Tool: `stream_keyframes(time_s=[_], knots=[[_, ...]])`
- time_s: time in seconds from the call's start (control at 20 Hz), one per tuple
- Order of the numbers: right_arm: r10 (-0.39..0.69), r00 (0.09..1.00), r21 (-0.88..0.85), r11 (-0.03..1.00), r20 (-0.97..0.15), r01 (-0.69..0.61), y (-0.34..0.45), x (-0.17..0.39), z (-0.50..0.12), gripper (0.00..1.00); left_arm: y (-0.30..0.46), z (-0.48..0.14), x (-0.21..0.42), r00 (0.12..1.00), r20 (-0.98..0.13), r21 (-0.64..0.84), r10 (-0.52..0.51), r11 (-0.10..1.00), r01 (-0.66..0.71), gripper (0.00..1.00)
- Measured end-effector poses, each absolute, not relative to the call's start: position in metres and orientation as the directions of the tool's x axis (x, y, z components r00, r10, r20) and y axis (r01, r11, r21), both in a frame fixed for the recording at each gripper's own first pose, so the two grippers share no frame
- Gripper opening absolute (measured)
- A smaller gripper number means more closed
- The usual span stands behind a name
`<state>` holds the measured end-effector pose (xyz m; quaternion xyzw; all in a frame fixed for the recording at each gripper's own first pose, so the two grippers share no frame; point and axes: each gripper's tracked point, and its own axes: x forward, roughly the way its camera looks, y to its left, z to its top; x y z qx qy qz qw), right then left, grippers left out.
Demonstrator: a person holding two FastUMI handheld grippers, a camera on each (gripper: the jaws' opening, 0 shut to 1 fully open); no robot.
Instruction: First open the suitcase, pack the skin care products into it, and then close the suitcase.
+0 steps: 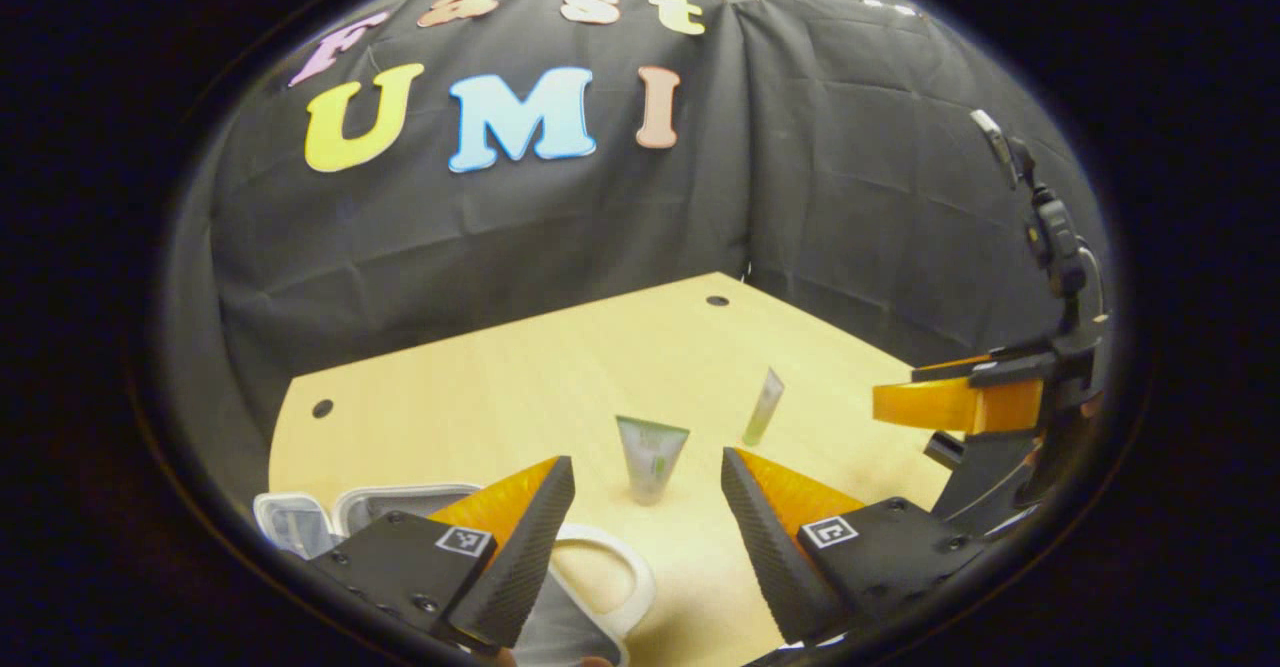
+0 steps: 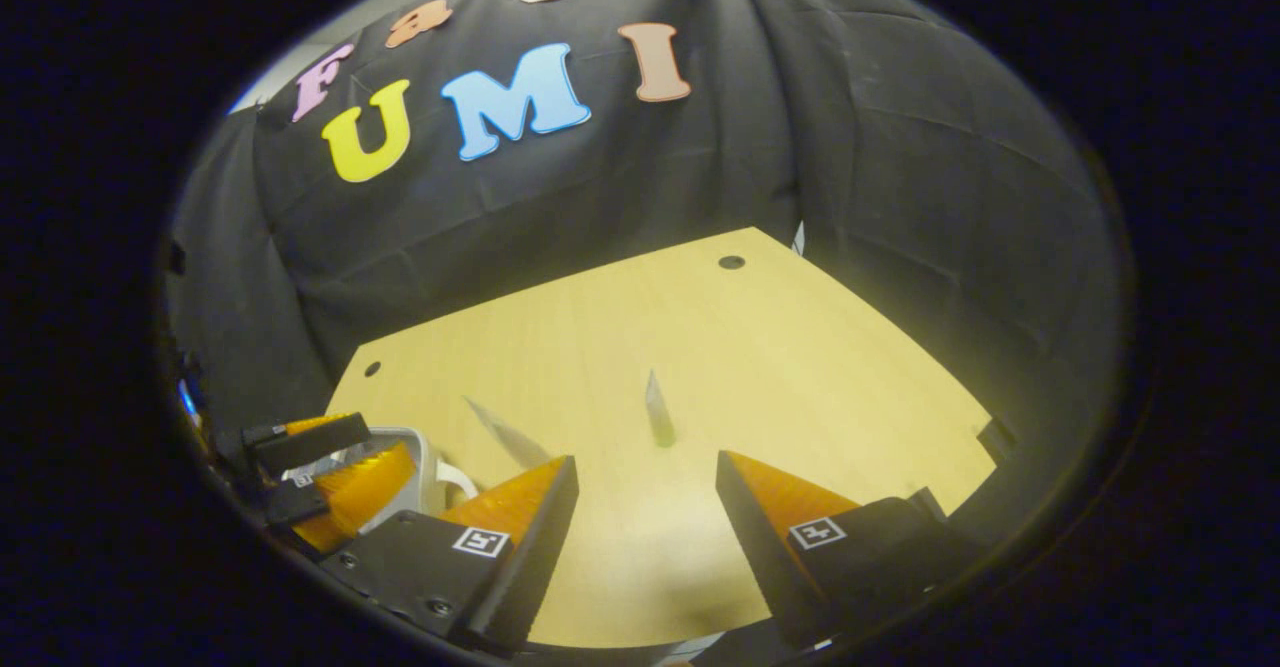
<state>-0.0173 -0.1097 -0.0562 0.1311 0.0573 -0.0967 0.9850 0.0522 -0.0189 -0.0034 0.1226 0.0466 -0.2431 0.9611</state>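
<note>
In the left gripper view my left gripper [image 1: 648,507] is spread open and empty with the upright tube [image 1: 651,457] dead centre just above its fingertips, nearer than my equally open right gripper [image 2: 645,507], while the suitcase [image 1: 400,507] sits lower left.

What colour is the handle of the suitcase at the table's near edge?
The handle is white, a rounded loop lying on the wooden table. The left gripper view shows it best.
</note>
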Motion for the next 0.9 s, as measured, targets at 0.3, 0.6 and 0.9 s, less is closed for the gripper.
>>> stream_keyframes(time_s=[0.3, 0.6, 0.9], knots=[[-0.186, 0.96, 0.247, 0.94, -0.211, 0.237, -0.127, -0.012, -0.075, 0.87, -0.023, -0.038, 0.102, 0.892, -0.248, 0.175, -0.379, 0.888, 0.426, 0.97], [-0.173, 0.943, 0.189, 0.954, -0.285, 0.232, -0.133, 0.005, -0.083, 0.87, -0.035, -0.065, 0.151, 0.889, -0.289, 0.109, -0.354, 0.911, 0.398, 0.97], [-0.145, 0.927, 0.167, 0.963, -0.346, 0.213, -0.136, 0.015, -0.103, 0.86, -0.033, -0.062, 0.183, 0.926, -0.265, 0.189, -0.27, 0.927, 0.325, 0.81]])
